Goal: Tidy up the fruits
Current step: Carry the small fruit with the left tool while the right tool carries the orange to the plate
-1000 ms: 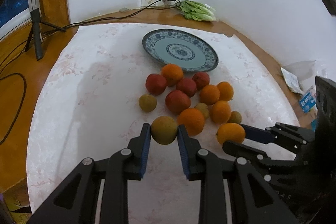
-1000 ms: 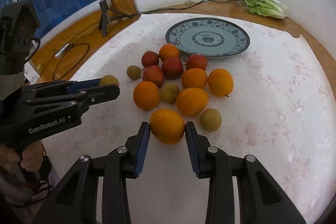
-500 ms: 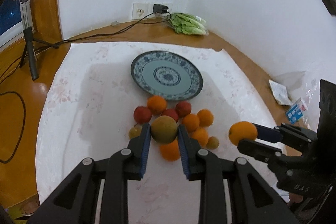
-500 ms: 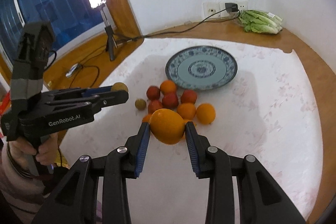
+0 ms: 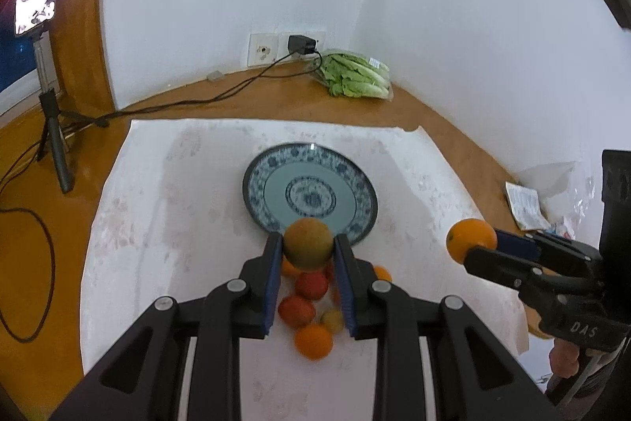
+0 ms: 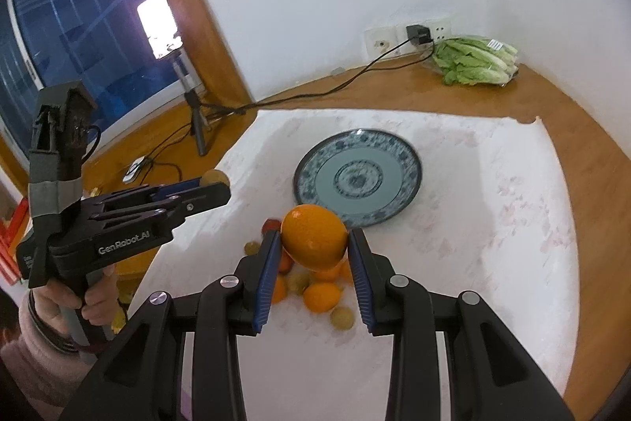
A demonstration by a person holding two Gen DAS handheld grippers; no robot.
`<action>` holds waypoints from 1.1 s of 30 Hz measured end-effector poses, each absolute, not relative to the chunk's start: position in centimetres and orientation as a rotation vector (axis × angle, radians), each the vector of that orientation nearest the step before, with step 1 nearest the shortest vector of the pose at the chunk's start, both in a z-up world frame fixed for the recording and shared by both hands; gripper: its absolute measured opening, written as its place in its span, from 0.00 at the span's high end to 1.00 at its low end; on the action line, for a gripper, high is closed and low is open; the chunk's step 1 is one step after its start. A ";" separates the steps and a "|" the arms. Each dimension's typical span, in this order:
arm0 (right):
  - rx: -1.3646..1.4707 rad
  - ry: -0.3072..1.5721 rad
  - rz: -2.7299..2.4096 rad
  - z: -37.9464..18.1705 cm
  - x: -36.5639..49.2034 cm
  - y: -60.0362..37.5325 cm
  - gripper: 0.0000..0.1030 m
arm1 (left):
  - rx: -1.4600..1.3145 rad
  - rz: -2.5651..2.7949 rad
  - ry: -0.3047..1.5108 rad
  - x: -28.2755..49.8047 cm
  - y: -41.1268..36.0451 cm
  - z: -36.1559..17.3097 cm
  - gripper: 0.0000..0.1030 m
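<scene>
I've lifted both fruits off the cloth in the past second. My left gripper (image 5: 308, 255) is clamped on a round, matte greenish-brown fruit (image 5: 308, 243), my right gripper (image 6: 314, 247) on a glossy, dimpled orange (image 6: 314, 237). The glazed blue-patterned ceramic plate (image 5: 256, 184) sits empty just ahead of both claws, the remaining fruit pile (image 5: 311, 318) beneath them.

my spot: a home room corner. wooden floor (image 5: 47, 263), white wall with sockets (image 5: 262, 49), bagged lettuce (image 5: 355, 75), night window (image 6: 71, 46), lamp on tripod (image 6: 159, 26), patterned plate (image 5: 309, 196).
</scene>
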State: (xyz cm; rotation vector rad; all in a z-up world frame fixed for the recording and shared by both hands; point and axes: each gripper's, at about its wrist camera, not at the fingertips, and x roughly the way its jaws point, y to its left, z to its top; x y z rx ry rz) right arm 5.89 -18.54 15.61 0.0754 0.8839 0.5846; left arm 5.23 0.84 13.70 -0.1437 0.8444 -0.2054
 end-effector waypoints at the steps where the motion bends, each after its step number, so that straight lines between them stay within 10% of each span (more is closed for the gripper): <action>1: 0.074 0.881 0.577 15.7 6.4 -18.7 0.65 | -0.142 -0.203 0.842 5.7 0.8 13.8 0.74; 33: -0.042 0.928 0.470 4.4 21.2 -15.9 0.65 | -0.047 -0.157 0.909 20.4 -1.5 3.6 0.74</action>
